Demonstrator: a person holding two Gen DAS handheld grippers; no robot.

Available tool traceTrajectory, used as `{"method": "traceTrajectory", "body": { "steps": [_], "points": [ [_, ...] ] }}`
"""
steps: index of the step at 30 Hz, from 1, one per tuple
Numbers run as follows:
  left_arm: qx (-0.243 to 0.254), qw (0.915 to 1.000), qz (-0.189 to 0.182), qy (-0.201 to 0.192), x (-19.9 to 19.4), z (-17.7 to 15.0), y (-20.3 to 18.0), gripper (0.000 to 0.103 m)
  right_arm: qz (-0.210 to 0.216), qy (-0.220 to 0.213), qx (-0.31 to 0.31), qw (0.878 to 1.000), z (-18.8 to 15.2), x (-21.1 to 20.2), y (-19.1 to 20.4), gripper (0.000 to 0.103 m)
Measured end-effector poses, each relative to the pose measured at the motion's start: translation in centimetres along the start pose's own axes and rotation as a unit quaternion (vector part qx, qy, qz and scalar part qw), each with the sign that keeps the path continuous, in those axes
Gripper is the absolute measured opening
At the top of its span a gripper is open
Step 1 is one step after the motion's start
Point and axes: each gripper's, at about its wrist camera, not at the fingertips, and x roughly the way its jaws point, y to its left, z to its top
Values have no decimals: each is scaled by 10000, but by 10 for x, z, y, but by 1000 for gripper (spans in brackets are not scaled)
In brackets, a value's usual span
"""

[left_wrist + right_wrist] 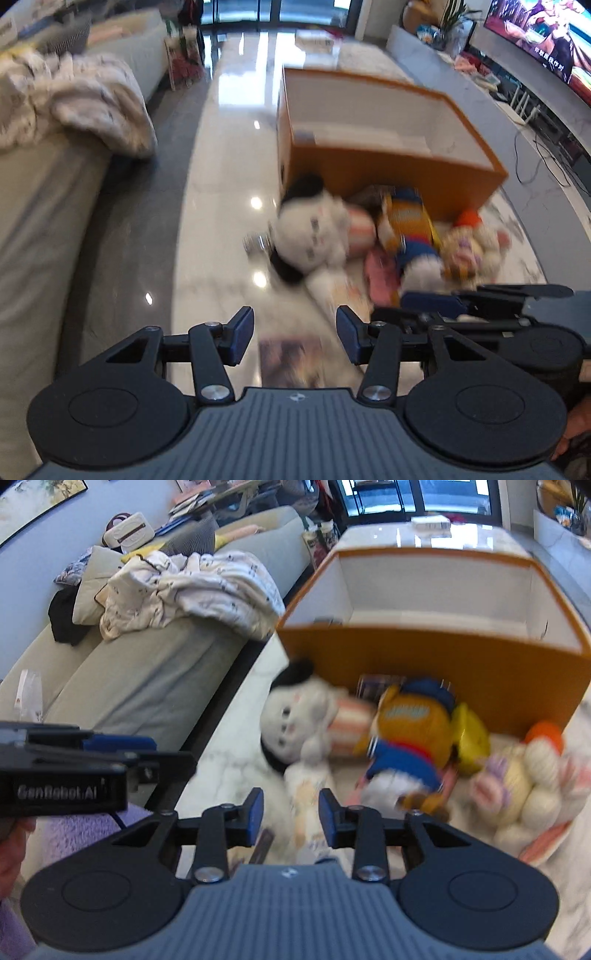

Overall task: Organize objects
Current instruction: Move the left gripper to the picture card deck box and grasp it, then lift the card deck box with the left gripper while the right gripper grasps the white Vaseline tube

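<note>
An open orange box (388, 177) (424, 657) with white inner walls stands on a white marble table. In front of it lie a white plush with black ears (314, 232) (291, 720), an orange and blue plush (410, 229) (413, 738) and a cream plush with an orange cap (469, 247) (524, 775). My left gripper (294, 336) is open and empty, short of the plushes. My right gripper (291, 818) is open and empty, close to the white plush's body. The right gripper shows side-on in the left wrist view (480, 306), and the left one in the right wrist view (74, 760).
A grey sofa (44, 206) (147, 672) with a crumpled white blanket (74, 103) (192, 587) runs along the left. A TV (546, 37) and a low white cabinet stand at the right. A small printed card (288, 358) lies under my left gripper.
</note>
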Motion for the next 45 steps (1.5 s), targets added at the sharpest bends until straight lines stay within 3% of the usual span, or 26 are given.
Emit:
{"method": "traceTrajectory", "body": {
  "steps": [11,14,22,33,45],
  "points": [
    [23,9973,235,694,47,-43,-10,58,-174,213,338,9991,-35,2,-18,36],
    [213,9966,448,651,51,-49,-17,67,-187,269,380,9987,-38,3,-21,36],
    [193,9935,557,976,71,-58,-16,71,-68,391,330,9987,-42,12,-20,37],
    [80,9980,246,572,62,-54,-12,66,-196,512,391,9977,-41,24,-26,38],
    [36,9997,144,-195,26,-27,-2,66,-243,398,116,9988,-32,30,-18,38]
  ]
}}
